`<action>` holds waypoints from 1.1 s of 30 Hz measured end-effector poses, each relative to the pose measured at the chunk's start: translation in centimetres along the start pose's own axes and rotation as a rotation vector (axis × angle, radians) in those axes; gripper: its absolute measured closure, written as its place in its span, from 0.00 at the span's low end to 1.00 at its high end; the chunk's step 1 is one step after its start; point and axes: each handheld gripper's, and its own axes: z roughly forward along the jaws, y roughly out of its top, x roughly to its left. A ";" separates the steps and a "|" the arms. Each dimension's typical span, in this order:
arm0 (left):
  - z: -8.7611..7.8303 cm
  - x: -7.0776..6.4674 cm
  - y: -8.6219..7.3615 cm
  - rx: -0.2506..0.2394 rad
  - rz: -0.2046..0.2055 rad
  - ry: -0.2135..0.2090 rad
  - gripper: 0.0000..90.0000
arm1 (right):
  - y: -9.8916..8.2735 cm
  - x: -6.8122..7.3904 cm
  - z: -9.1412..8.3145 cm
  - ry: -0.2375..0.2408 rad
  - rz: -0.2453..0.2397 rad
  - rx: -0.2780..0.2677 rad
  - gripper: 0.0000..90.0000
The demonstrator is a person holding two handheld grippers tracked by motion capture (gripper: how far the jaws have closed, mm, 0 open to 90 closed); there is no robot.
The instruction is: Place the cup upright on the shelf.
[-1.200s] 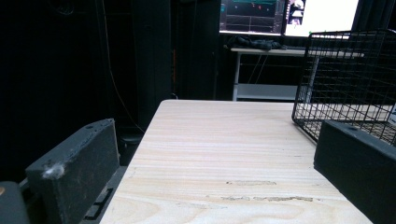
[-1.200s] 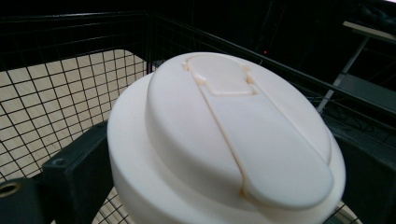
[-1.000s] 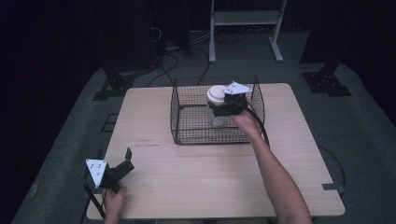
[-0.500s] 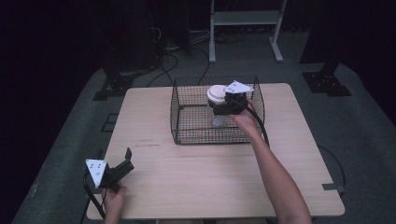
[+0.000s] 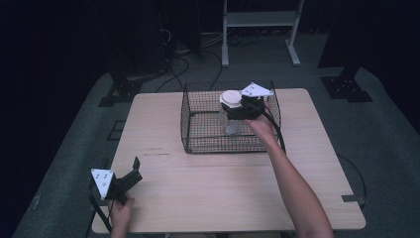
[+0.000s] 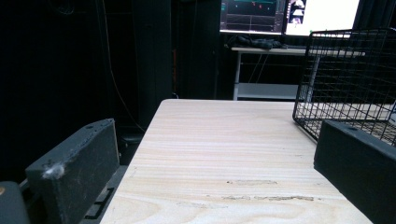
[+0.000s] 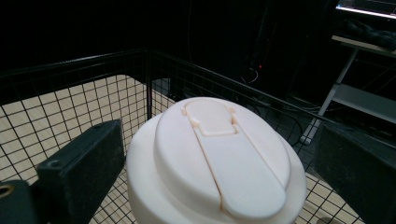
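Nothing has shifted: right gripper point(image 5: 236, 110) holds the bottle point(image 5: 230, 111) inside the basket point(image 5: 190, 130); left gripper point(image 5: 130, 172) gapes empty. Lower it upright.

We saw a smooth, matt cream plastic lid point(image 7: 215, 158), a black wire-mesh metal basket point(image 5: 198, 134), and a pale, matt wood-grained table point(image 5: 237, 188).

Lab/studio: black curtains, monitors point(image 6: 289, 14), floor cables point(image 5: 198, 54), wood table point(image 5: 223, 188).
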 end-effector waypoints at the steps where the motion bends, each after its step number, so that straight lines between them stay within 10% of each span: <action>1: 0.0 0.0 0.0 0.000 -0.002 0.003 0.00 | 0.1 0.0 -0.1 0.000 0.000 -0.002 0.02; 33: 0.0 0.1 0.0 0.000 -0.006 0.003 0.00 | 2.6 -0.3 -5.6 -0.006 -0.026 -0.060 0.02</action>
